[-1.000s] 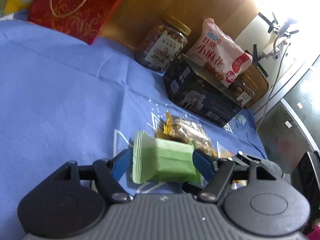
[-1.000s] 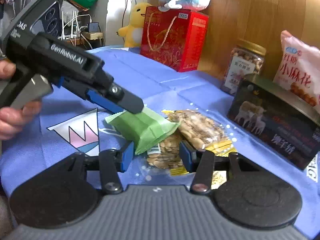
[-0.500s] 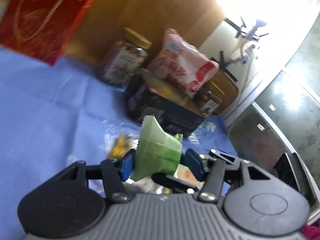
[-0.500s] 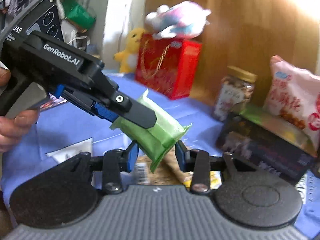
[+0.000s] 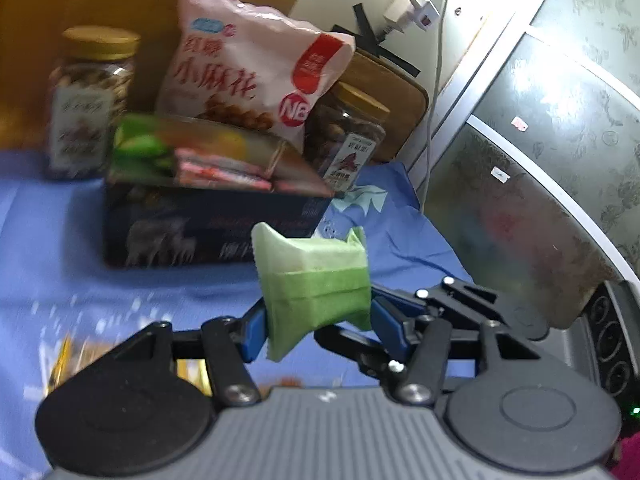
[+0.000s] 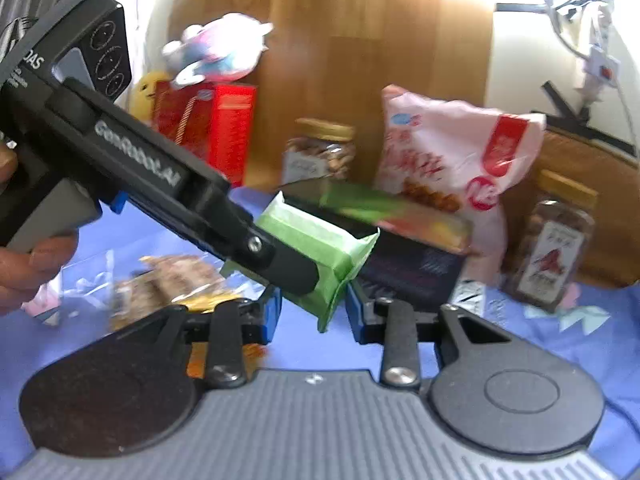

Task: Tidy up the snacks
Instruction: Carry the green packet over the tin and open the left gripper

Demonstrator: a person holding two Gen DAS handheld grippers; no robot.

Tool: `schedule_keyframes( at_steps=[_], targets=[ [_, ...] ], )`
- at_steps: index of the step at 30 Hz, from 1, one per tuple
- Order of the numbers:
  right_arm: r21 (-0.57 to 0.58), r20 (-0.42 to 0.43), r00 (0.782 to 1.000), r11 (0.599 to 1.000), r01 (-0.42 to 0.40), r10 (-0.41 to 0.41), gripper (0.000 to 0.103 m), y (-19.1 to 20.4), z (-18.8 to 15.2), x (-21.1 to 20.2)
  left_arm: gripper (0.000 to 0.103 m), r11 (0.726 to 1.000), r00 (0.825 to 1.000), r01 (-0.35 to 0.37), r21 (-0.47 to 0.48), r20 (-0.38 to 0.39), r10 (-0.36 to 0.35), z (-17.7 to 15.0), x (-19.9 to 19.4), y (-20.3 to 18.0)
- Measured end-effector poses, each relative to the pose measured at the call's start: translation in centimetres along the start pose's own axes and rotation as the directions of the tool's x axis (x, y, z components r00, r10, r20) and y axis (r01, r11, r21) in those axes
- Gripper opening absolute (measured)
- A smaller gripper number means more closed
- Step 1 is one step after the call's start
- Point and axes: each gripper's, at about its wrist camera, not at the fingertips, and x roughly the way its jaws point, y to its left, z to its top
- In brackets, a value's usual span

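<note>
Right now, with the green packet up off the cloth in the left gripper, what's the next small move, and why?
Probably carry the green packet forward over the open dark box and lower it in. The left gripper is clamped on it, it hangs clear of the blue cloth, and the box just ahead already holds packets. The right gripper is closing on the packet's lower corner.

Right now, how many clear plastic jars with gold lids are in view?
2: one clear gold-lidded jar left of the pink snack bag, one right of it. Others may be hidden.
</note>
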Motion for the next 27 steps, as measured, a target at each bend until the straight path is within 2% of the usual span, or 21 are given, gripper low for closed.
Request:
schedule_keyframes(
  at_steps=[5, 8, 13, 16, 23, 27],
  targets=[
    [0.02, 0.042, 0.999, 1.0, 0.016, -0.016, 0.038, -2.0, 1.9, 1.6, 0.054, 1.0, 0.999, 0.008, 0.01, 0.045, -0.008, 3.9, 0.6, 0.0],
    [0.049, 0.051, 0.999, 0.999, 0.015, -0.018, 0.038, -2.9, 3.2, 3.5, 0.054, 1.0, 0.998, -0.013, 0.014, 0.062, 0.012, 6.3, 1.4, 0.6],
    [0.142, 0.024, 1.0, 0.99, -0.019, 0.016, 0.038, -5.2, 4.4, 7.3, 0.054, 0.999, 0.997, -0.046, -0.022, 0.053, 0.047, 9.9, 4.1, 3.0],
    [0.171, -0.008, 1.0, 0.985, -0.028, 0.029, 0.038, -5.9, 4.5, 9.7, 0.054, 0.996, 0.997, -0.058, -0.062, 0.038, 0.06, 10.7, 5.6, 4.9],
    [0.141, -0.038, 0.999, 0.99, -0.012, 0.017, 0.038, -5.8, 3.8, 12.8, 0.054, 0.989, 0.994, -0.104, -0.103, 0.007, 0.106, 10.8, 7.9, 7.5],
    [0.131, -0.033, 0.999, 0.991, -0.01, 0.015, 0.038, -5.9, 3.7, 13.5, 0.067, 0.985, 0.99, -0.142, -0.095, 0.006, 0.143, 10.8, 8.2, 7.9]
  ],
)
